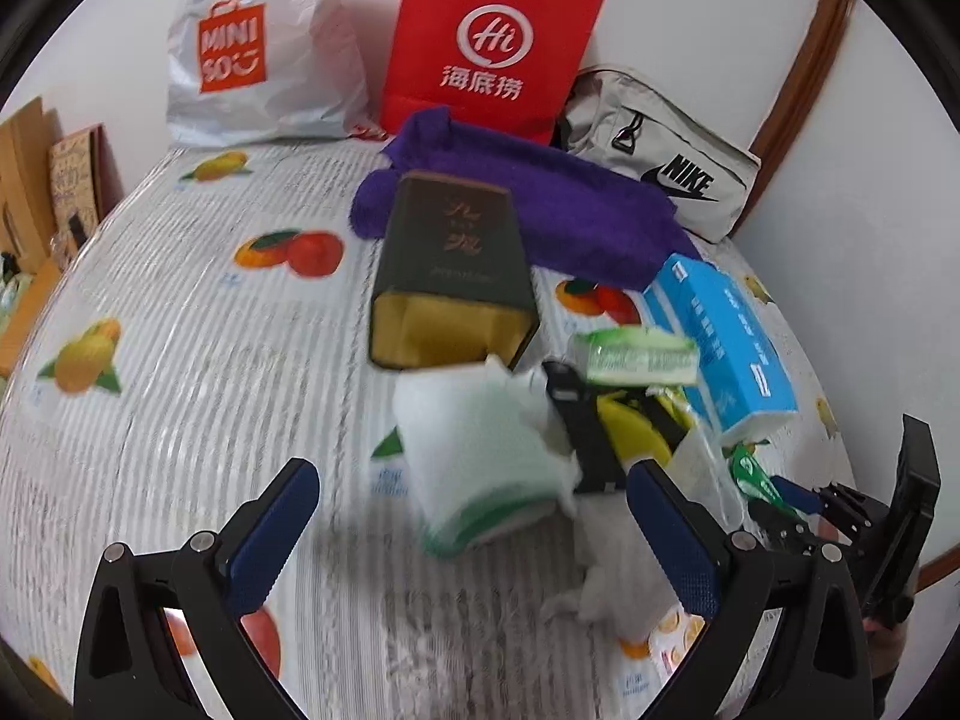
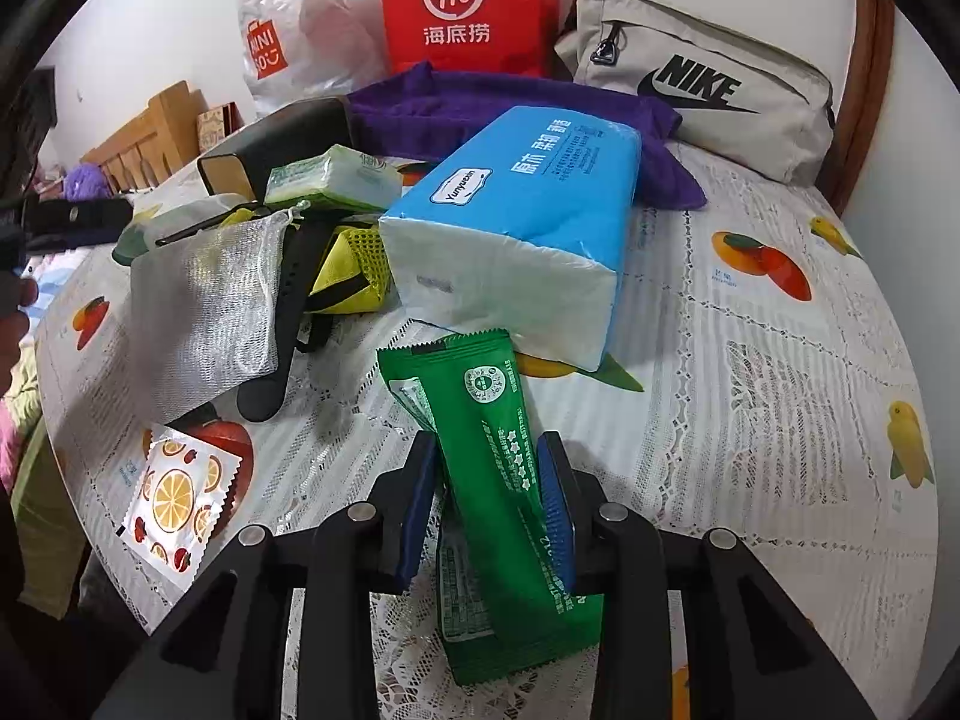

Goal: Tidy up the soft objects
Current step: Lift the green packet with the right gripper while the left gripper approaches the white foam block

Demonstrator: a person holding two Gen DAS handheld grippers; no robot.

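Note:
My right gripper [image 2: 487, 501] is shut on a green wet-wipe packet [image 2: 489, 468], just above the tablecloth, in front of a blue tissue pack [image 2: 528, 198]. My left gripper [image 1: 474, 531] is open and empty; a blurred white-and-green tissue pack [image 1: 480, 462] lies between and just beyond its fingers. A small green tissue pack [image 1: 636, 354] rests on the clutter; it also shows in the right wrist view [image 2: 333, 180]. A purple towel [image 1: 528, 204] lies at the back. A silver mesh pouch [image 2: 210, 306] lies left of the blue pack.
A dark open-ended box [image 1: 456, 276] lies mid-table. A black watch strap [image 2: 288, 312], yellow mesh bag [image 2: 351, 276] and fruit-print sachet [image 2: 177, 501] lie around. A red paper bag [image 1: 492, 42], a white Miniso bag [image 1: 258, 54] and a grey Nike pouch [image 1: 666, 162] line the wall.

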